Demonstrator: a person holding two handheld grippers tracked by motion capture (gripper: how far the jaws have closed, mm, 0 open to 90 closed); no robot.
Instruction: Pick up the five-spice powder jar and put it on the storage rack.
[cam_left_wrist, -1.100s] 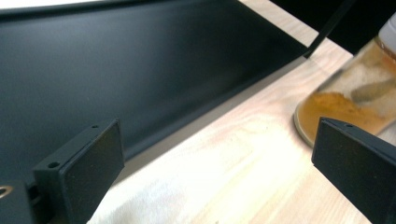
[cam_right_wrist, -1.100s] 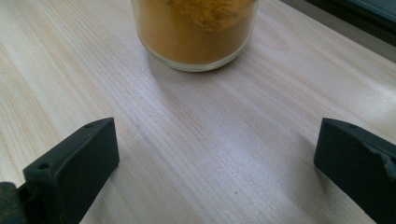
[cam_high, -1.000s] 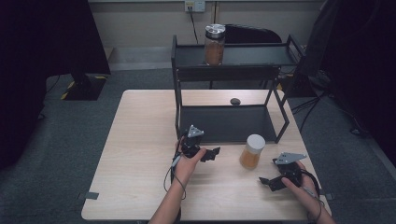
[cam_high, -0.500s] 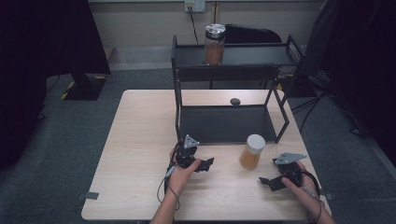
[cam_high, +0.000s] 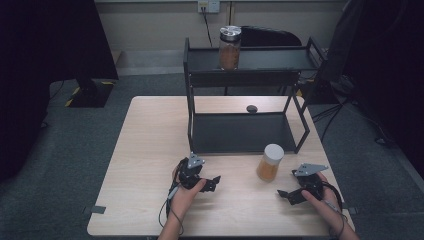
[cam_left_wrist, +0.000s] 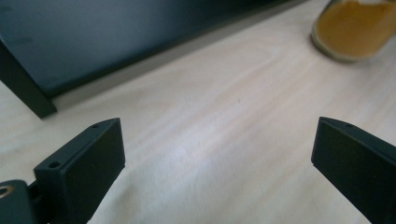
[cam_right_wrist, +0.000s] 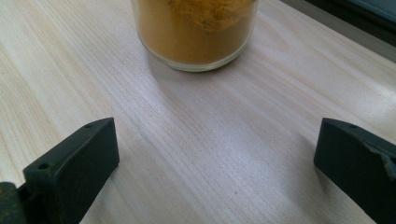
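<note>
nearest, the left gripper (cam_high: 212, 183) and right gripper (cam_high: 285, 195) rested on the table (cam_high: 150, 150), jaws spread wide and gripping nothing. the white-lidded jar of orange powder (cam_high: 269, 162) stood between them, at two o'clock from the left and eleven from the right. beyond rose the black rack (cam_high: 245, 132), another jar (cam_high: 229, 47) on top.

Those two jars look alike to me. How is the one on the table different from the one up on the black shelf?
The table jar has a white lid; the shelf jar has a silvery metal one. The table jar stands on the wooden table between the grippers; the shelf jar sits on the rack's top tier. The table jar looks shorter. Both stand upright, holding orange-brown contents.
</note>
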